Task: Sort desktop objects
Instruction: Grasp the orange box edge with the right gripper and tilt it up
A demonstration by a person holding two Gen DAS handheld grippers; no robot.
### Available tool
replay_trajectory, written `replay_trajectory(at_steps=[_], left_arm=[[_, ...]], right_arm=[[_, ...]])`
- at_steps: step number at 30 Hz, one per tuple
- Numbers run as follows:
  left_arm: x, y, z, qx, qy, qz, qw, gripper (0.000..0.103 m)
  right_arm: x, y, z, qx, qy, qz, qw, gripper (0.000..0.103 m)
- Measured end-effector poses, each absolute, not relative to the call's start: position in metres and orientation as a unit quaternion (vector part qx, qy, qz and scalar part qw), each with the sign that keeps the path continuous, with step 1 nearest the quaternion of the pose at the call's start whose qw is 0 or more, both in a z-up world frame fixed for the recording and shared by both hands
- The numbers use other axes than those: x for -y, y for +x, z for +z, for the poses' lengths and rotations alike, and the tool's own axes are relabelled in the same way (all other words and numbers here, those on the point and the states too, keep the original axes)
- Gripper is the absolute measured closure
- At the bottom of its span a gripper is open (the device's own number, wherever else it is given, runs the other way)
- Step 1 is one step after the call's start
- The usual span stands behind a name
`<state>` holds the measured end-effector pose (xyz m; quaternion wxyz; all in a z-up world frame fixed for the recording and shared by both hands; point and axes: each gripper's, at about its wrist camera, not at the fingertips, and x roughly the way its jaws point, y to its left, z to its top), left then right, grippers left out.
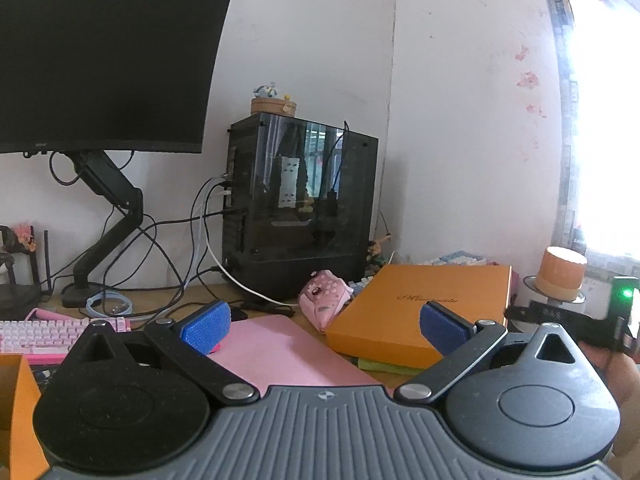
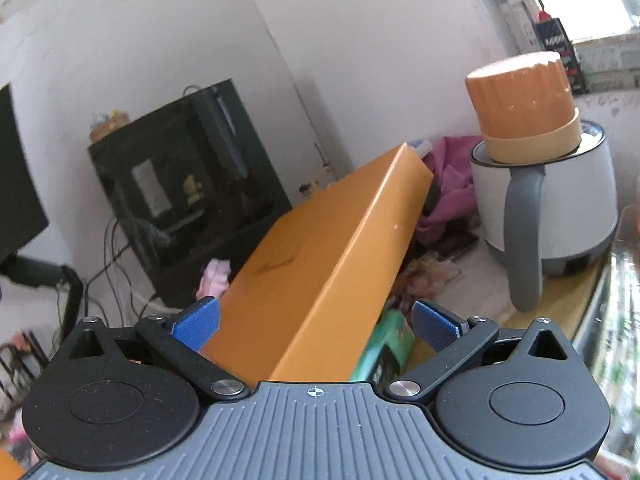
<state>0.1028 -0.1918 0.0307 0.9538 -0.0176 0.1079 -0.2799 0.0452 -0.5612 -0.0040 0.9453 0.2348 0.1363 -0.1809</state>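
Left tool (image 1: 325,326): nearest the left wrist camera, its 2 blue pads spread wide with nothing between them, held above the worktop.
Right tool (image 2: 316,326): pads spread wide, one on each side of the near corner of the orange box (image 2: 328,248); neither pad appears to touch it, though the near edge is hidden behind the tool body.
Orange box, left wrist view (image 1: 424,312): lies flat on the right part of the worktop (image 1: 200,294), gold lettering on its lid, its near edge resting over a green item (image 1: 386,366).
Orange box, right wrist view: looks tilted, far end higher, with a green packet (image 2: 390,350) just beside its near right edge.
Pink mat (image 1: 280,352): flat on the worktop between the left tool's pads, just left of the orange box.
Pink plush item (image 1: 325,300): touching the orange box's left corner, in front of the black PC case (image 1: 300,200).
Pink keyboard (image 1: 44,334): at the left, below the dark monitor (image 1: 108,64) on its arm.
White appliance (image 2: 560,196): right of the orange box, grey handle facing the camera, an orange-capped container (image 2: 524,108) standing on its top.
Pink cloth (image 2: 448,184): bunched between the box's far end and the appliance.
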Motion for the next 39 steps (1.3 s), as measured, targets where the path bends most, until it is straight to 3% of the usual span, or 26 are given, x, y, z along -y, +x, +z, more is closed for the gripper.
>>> replay_trajectory(at_steps=[6, 18, 20, 24, 39], left_arm=[[0.201, 0.105, 0.031, -0.109, -0.015, -0.29, 0.951, 0.0], [0.209, 0.115, 0.027, -0.12, -0.013, -0.287, 0.95, 0.0], [0.21, 0.117, 0.027, -0.123, -0.013, -0.287, 0.95, 0.0], [0.215, 0.122, 0.026, -0.129, -0.013, -0.287, 0.949, 0.0], [0.232, 0.13, 0.024, -0.136, -0.01, -0.297, 0.945, 0.0]], right_arm=[[0.595, 0.073, -0.011, -0.148, 0.27, -0.176, 0.935, 0.022], [0.627, 0.107, -0.033, -0.176, 0.331, -0.154, 0.914, 0.023], [0.628, 0.109, -0.035, -0.176, 0.337, -0.144, 0.914, 0.029], [0.627, 0.11, -0.032, -0.178, 0.335, -0.136, 0.915, 0.031], [0.634, 0.038, -0.021, -0.162, 0.362, -0.093, 0.913, 0.038]])
